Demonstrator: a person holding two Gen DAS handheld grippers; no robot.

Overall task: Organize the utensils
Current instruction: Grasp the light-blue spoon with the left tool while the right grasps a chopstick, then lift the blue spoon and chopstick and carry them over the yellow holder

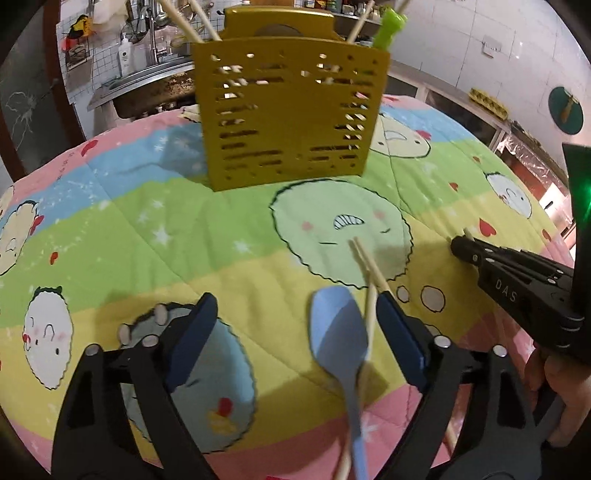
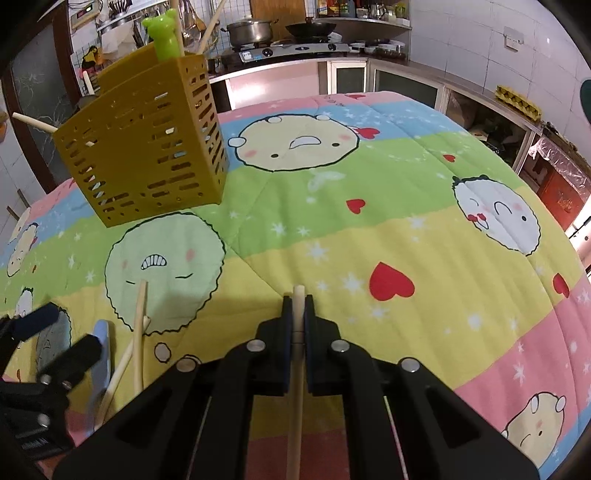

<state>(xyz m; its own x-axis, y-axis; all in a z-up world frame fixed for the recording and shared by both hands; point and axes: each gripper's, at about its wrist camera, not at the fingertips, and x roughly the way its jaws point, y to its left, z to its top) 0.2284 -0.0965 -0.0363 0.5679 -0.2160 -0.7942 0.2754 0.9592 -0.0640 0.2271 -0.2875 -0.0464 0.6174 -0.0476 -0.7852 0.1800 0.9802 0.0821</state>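
Black and blue-padded, our right tool [image 2: 298, 301] is clamped on a single wooden chopstick [image 2: 296, 391], whose tip pokes out just past the pads while the shaft runs back between the fingers toward the camera. Our left tool [image 1: 295, 317] has its jaws wide apart, pressing on nothing. Between them lie a light blue plastic spoon [image 1: 338, 339] and two more chopsticks [image 1: 369, 273]; the chopsticks sit just beside the right-hand pad, and we cannot tell whether they touch it. In the right wrist view the same left tool shows at the lower left edge, blurred, with the spoon and the two chopsticks close to it.

All of these rest on a cartoon-printed quilt [image 2: 406, 229] in pink, blue, green and yellow bands that covers the desk. Farther back on the quilt stands a mustard-yellow perforated utensil holder [image 1: 291, 122], upright, with several chopsticks and a green plastic handle [image 1: 386, 29] sticking out of its top. Behind it we see a sink, and a stove with a pot [image 2: 251, 31] and a wok.
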